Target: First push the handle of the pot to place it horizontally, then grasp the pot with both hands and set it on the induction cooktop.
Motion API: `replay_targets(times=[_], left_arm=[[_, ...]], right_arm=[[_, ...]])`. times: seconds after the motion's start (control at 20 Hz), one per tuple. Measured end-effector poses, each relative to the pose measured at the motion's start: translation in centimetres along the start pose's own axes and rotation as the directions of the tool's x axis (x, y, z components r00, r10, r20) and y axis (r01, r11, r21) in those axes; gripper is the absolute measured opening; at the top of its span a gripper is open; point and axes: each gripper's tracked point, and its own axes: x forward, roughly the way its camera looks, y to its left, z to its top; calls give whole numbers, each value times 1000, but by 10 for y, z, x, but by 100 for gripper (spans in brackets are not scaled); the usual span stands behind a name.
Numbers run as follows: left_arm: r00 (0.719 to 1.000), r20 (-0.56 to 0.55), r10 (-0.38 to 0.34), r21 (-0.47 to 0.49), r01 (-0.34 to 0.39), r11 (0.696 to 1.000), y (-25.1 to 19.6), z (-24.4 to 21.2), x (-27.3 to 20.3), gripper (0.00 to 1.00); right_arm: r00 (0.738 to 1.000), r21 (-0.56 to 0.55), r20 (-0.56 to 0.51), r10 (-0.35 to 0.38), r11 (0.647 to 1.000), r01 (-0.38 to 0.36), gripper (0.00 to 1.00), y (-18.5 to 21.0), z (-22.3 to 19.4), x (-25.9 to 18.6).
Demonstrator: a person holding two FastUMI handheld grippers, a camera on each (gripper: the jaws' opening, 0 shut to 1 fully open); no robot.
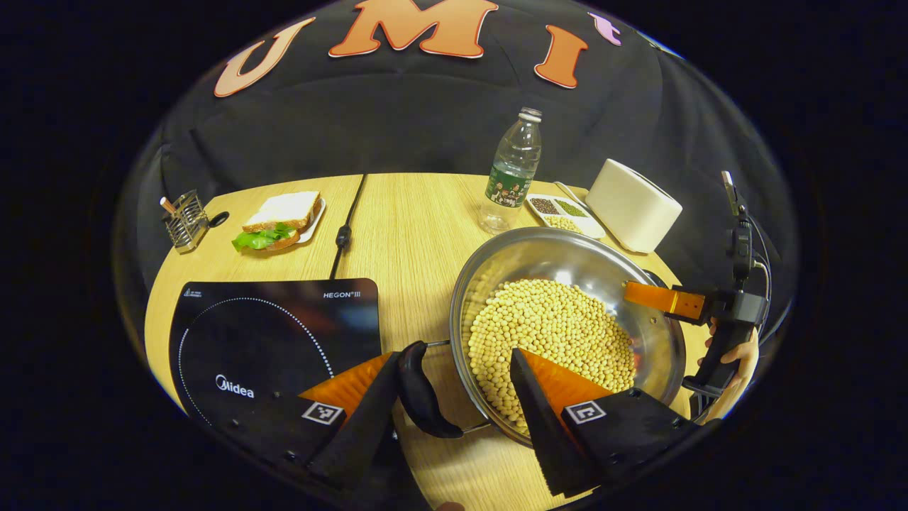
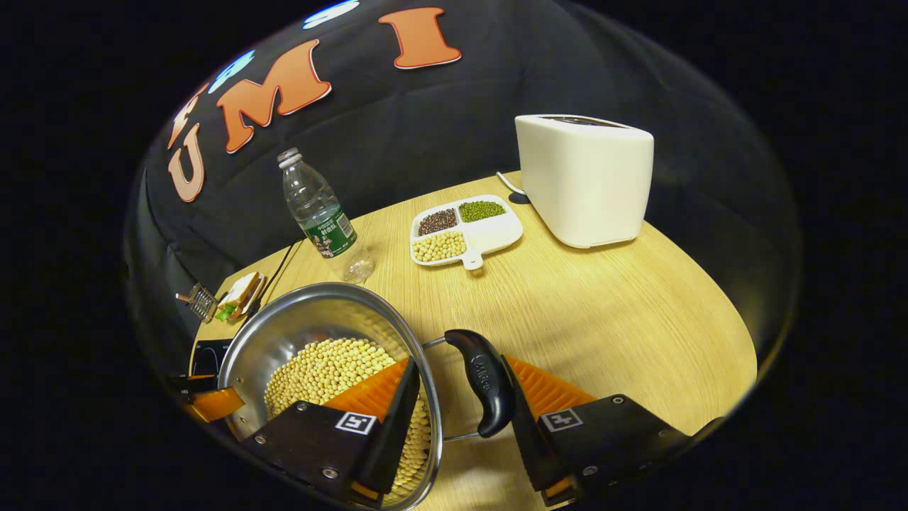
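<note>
Cooktop [image 1: 273,333] sits at the left of the wooden table [image 1: 411,227], flat and bare, and the pot's destination lies that way: a short sideways carry from where the pot [image 1: 567,262] stands now, just right of the cooktop's edge and not yet on it. The steel pot is heaped with soybeans [image 1: 550,330].

In the left gripper view, the left gripper [image 1: 454,387] has its jaws spread wide across the pot's left side handle [image 1: 422,390]: one finger lies against the handle's outer face, the other reaches over the rim above the beans. Handle and rim wall sit between them, but the jaws have not closed, so nothing is clamped yet. The handle's long axis runs along the rim, level with the table, so the pushing step looks done.

In the right gripper view, the right gripper [image 2: 461,411] mirrors this on the opposite handle [image 2: 486,387]. One finger is inside the rim over the beans, the other just outside the black grip and touching or nearly touching it. These jaws are also wide.

Each gripper is nearest its own handle, on opposite ends of the pot's width. Both need to close before lifting; an uneven grip could tip the beans.
</note>
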Motion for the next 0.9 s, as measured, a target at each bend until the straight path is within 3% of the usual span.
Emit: replay_targets(times=[0.25,0.35,0.4,0.5,0.55,0.6,0.75,0.9], left_arm=[[998,-45,34,57,-32,998,-2,-6,15,96],[993,-49,111,111,-105,988,5,-8,16,90],[993,-38,110,113,-105,988,3,-7,19,83],[995,-32,94,27,-93,995,5,-5,17,72],[997,-14,82,-16,-82,996,5,0,18,70],[997,-11,78,-62,-79,995,7,3,20,64],[997,-37,73,-90,-76,993,9,1,18,51],[998,-32,61,-108,-64,992,12,3,7,50]], right_arm=[[1000,0,3,4,1000,-4,55,-8,-1,-4],[1000,10,9,3,1000,-3,59,-8,-1,-4],[1000,14,10,7,1000,-7,59,-8,0,-6],[1000,38,13,24,999,-24,57,-8,-1,-6],[999,48,13,32,998,-32,49,-8,-1,-9],[999,58,14,31,998,-32,51,-7,-2,-11],[1000,84,7,26,996,-27,40,-5,-4,-19],[999,100,29,30,994,-33,40,-1,2,-32]])
